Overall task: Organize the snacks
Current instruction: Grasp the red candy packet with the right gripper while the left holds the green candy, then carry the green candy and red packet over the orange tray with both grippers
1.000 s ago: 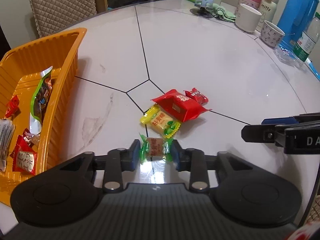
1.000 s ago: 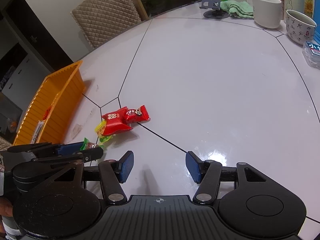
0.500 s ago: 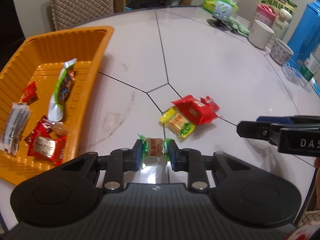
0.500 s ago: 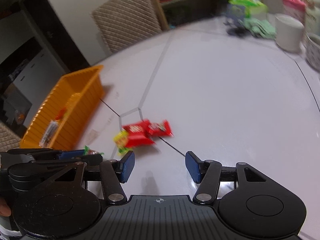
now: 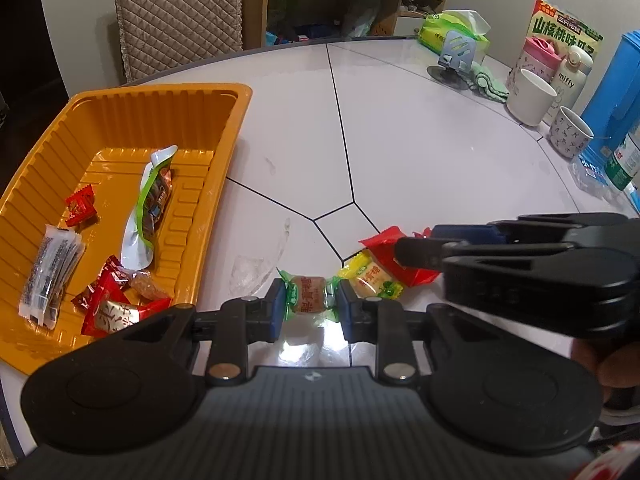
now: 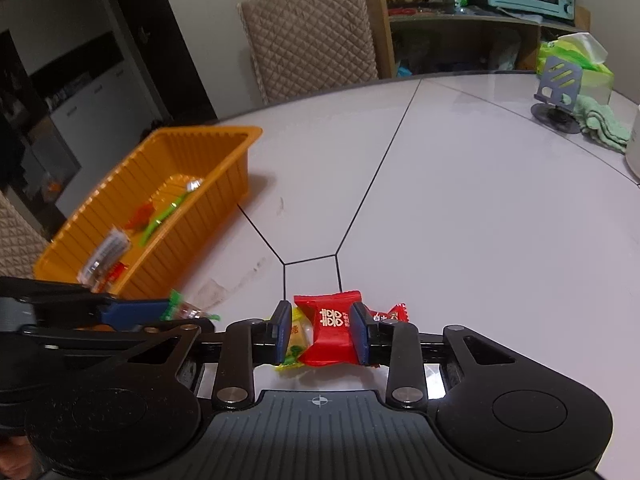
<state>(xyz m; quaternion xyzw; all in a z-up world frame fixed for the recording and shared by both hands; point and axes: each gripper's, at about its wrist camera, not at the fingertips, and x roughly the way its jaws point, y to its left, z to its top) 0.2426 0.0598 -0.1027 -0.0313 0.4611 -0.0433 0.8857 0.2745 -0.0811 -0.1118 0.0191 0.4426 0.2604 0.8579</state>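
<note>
Jaws of left gripper [image 5: 309,309] clamped on green-ended brown wrapped candy [image 5: 307,294], raised off white bench [image 5: 400,152] beside orange ribbed plastic tray [image 5: 240,104]. Jaws of right gripper [image 6: 320,334] just closing on red square snack packet [image 6: 330,332], pads against its sides, near bench's near edge, yellow packet [image 6: 296,338] touching alongside.

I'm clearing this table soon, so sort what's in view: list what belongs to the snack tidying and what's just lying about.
Belongs to the job:
orange tray
green-wrapped candy in the left gripper
red packet between the right gripper fingers
yellow packet
small red candy

Lying about:
white mug
blue jug
green cloth
tissue pack
</note>
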